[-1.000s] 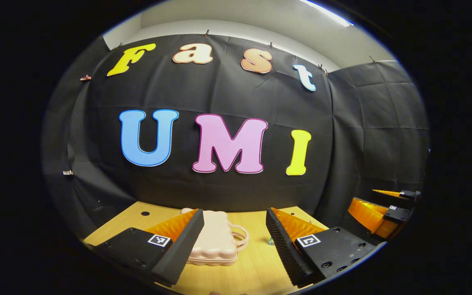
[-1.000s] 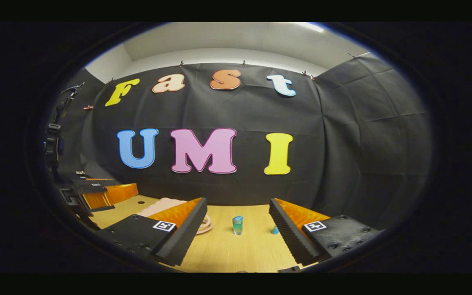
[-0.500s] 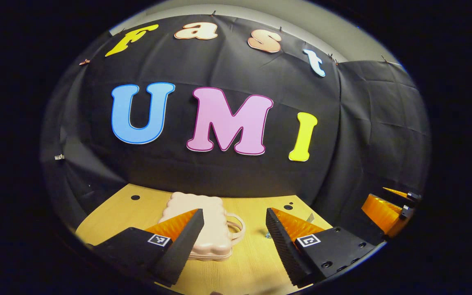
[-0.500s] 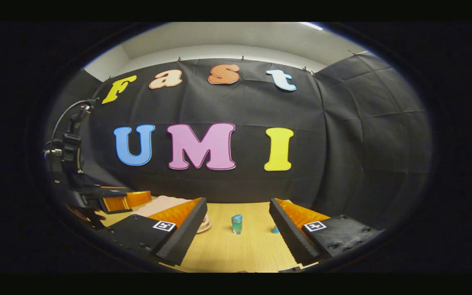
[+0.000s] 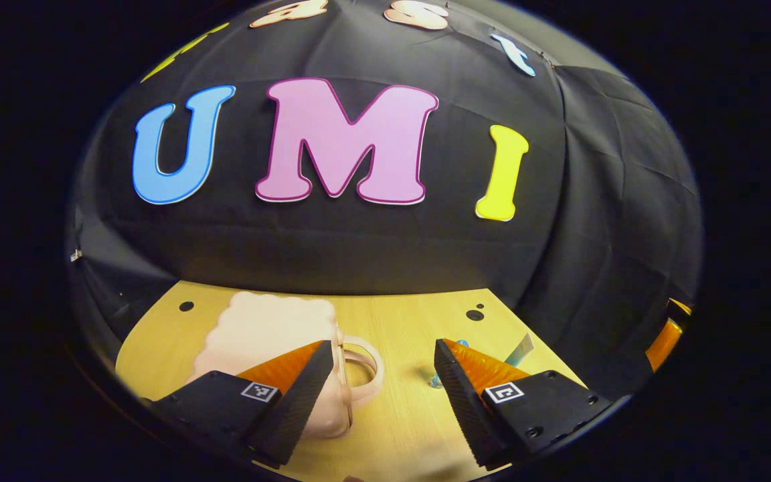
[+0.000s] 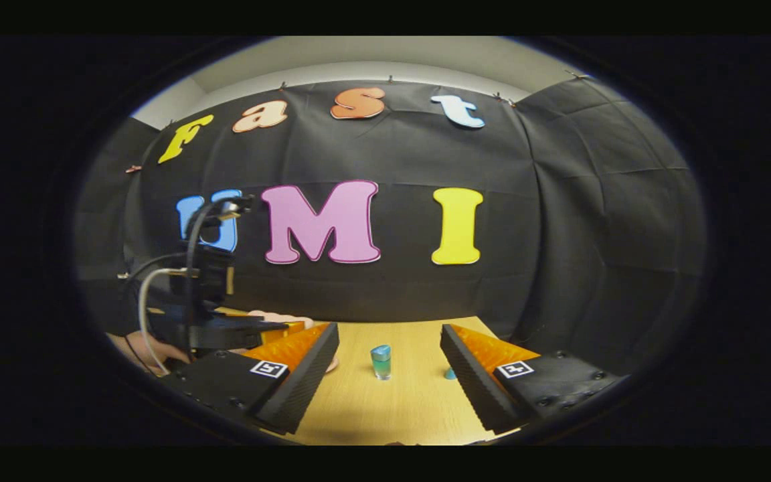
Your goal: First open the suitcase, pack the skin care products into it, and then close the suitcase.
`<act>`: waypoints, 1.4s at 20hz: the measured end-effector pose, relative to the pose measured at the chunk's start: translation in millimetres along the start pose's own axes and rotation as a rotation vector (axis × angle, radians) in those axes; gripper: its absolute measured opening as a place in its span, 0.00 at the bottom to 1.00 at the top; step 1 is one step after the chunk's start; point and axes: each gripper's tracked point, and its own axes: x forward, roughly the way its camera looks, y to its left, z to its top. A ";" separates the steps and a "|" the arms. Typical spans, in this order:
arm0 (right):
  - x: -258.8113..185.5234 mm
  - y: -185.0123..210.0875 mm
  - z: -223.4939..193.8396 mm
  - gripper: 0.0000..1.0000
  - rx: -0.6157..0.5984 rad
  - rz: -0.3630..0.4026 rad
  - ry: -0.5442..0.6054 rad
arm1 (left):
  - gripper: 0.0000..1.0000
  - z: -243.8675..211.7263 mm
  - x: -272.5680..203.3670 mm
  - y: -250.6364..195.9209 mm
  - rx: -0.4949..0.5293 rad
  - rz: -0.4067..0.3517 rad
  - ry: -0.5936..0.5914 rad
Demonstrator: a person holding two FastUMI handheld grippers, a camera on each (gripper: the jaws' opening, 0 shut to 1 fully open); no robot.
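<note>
A pale pink scalloped suitcase (image 5: 258,331) lies flat and closed on the wooden table (image 5: 402,321), its handle (image 5: 362,368) pointing right. My left gripper (image 5: 382,348) hovers open over the handle side, nothing between its fingers. Right of it lie a small blue item (image 5: 435,382) and a pale tube (image 5: 521,348). In the right gripper view a small teal bottle (image 6: 380,361) stands upright ahead of my open right gripper (image 6: 389,331), with a small blue cap-like item (image 6: 450,373) by its right finger. The left gripper (image 6: 225,328) and the hand (image 6: 151,349) holding it cover most of the suitcase (image 6: 278,317).
The black cloth wall closes the table's far side and right side. Round holes (image 5: 186,306) (image 5: 474,314) mark the tabletop near the back. A cable (image 6: 148,294) loops up from the left gripper. Bare wood (image 6: 399,402) lies in front of the bottle.
The left gripper has moved forward and tipped down over the suitcase. In the right gripper view it has come in from the left edge. Both grippers stay open.
</note>
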 end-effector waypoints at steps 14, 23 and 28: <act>47.6 -31.8 -56.6 0.97 0.014 0.040 0.185 | 0.96 -96.2 141.6 -5.0 0.015 0.119 0.328; 57.3 -42.7 -64.7 0.97 0.006 0.013 0.188 | 0.65 -130.7 163.0 12.9 0.009 0.177 0.460; 56.7 -36.4 -66.3 0.97 0.019 0.017 0.190 | 0.21 -109.9 157.5 14.7 -0.110 0.144 0.439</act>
